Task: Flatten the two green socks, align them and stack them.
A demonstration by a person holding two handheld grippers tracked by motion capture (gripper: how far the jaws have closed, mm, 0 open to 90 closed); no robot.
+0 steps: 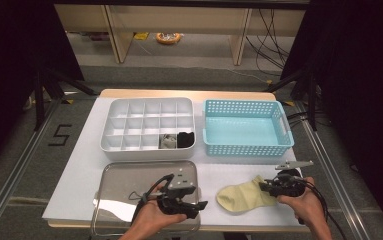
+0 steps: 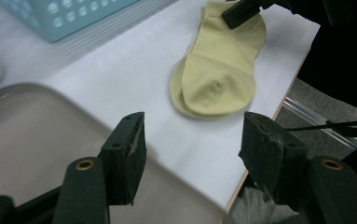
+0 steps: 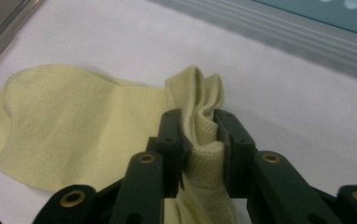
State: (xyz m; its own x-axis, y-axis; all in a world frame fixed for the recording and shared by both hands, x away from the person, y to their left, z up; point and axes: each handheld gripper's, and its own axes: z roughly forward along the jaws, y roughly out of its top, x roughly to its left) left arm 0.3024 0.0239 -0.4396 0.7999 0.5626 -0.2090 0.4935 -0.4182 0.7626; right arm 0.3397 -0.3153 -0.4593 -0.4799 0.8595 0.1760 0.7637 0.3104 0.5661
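right gripper (image 1: 268, 187) clamps yellow sock (image 1: 239, 196) cuff | toe lies toward 9 o'clock (long axis 3–9) | left gripper (image 1: 195, 206) agape, nearer toe

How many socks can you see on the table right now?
3, perhaps: a yellow sock lies flat near the front edge, its cuff pinched by the right gripper; a grey one and a black one sit in neighbouring organizer compartments. Others may hide there.

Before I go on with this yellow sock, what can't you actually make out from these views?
- Yellow sock: its cuff end is bunched between the right gripper jaws in the right gripper view, so how much fabric is caught is hidden.
- Grey and black items in the white divided tray: too small in the high view to identify.
- Metal tray: near edge covered by the left gripper and hand.
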